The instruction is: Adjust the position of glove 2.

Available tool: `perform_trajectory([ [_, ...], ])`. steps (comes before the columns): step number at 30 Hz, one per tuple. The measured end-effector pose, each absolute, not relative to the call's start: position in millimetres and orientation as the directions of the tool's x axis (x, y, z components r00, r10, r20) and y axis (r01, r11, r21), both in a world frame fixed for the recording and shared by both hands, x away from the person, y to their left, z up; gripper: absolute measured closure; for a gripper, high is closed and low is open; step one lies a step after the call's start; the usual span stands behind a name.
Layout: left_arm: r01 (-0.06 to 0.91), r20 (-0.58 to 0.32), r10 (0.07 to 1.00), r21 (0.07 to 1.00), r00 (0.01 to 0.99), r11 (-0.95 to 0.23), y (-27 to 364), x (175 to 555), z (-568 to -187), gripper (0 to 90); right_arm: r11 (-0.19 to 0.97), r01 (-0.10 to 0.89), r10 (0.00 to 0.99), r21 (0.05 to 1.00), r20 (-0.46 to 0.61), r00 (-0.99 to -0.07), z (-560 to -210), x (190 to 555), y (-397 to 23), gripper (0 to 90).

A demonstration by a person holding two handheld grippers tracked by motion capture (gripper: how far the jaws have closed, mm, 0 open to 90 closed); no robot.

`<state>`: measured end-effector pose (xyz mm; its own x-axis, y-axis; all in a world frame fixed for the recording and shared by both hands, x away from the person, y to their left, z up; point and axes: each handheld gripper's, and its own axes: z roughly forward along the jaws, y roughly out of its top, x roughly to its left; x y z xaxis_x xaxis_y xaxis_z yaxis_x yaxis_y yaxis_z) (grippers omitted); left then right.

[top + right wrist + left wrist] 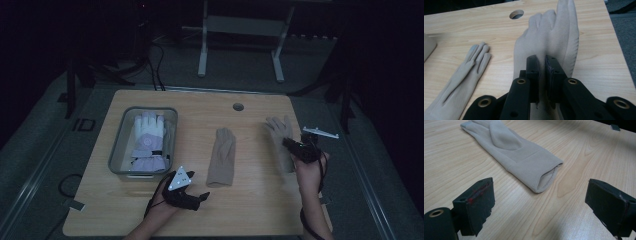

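Observation:
Two beige gloves lie on the wooden table (pixel 250 210). One beige glove (pixel 222 157) lies flat in the middle, cuff toward me. In the left gripper view its cuff (pixel 541 175) lies just ahead of my left gripper (pixel 540 192), whose jaws stand wide open over bare wood. That left gripper (pixel 204 196) rests near the table's front. My right gripper (pixel 287 143) is shut on the second beige glove (pixel 278 131) at the right. In the right gripper view the jaws (pixel 542 61) pinch that glove (pixel 549 30), and a fold of it rises beside them.
A grey bin (pixel 116 150) at the left holds a white and lavender glove (pixel 148 137). A round cable hole (pixel 238 106) sits near the table's far edge. The table's right edge (pixel 617 50) is close to the held glove. Desk legs and cables stand on the floor beyond.

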<state>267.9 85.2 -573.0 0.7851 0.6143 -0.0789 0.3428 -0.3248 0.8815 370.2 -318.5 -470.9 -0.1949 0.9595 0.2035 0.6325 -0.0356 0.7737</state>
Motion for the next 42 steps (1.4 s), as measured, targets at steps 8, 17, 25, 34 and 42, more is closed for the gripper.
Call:
perform_trajectory([
  [8, 0.342, -0.078, 0.617, 0.883, 0.783, -0.322, 85, 268, -573, 9.3, -0.051, 0.651, 0.966, 0.758, 0.201, -0.159, -494, 346, -319, 81.9],
  [17, 0.343, -0.081, 0.617, 0.884, 0.783, -0.319, 85, 268, -573, 9.3, -0.031, 0.724, 0.972, 0.689, 0.189, -0.139, -535, 341, -317, 78.3],
  [25, 0.345, -0.082, 0.617, 0.882, 0.782, -0.321, 85, 267, -573, 9.3, 0.017, 0.739, 0.966, 0.674, 0.179, -0.186, -546, 341, -318, 60.3],
  [34, 0.347, -0.088, 0.614, 0.883, 0.784, -0.317, 86, 268, -573, 9.4, 0.162, 0.725, 0.945, 0.669, 0.106, -0.308, -538, 343, -332, 51.3],
  [42, 0.349, -0.089, 0.615, 0.881, 0.784, -0.318, 86, 268, -573, 9.3, 0.328, 0.648, 0.894, 0.688, -0.005, -0.448, -533, 351, -330, 46.7],
])
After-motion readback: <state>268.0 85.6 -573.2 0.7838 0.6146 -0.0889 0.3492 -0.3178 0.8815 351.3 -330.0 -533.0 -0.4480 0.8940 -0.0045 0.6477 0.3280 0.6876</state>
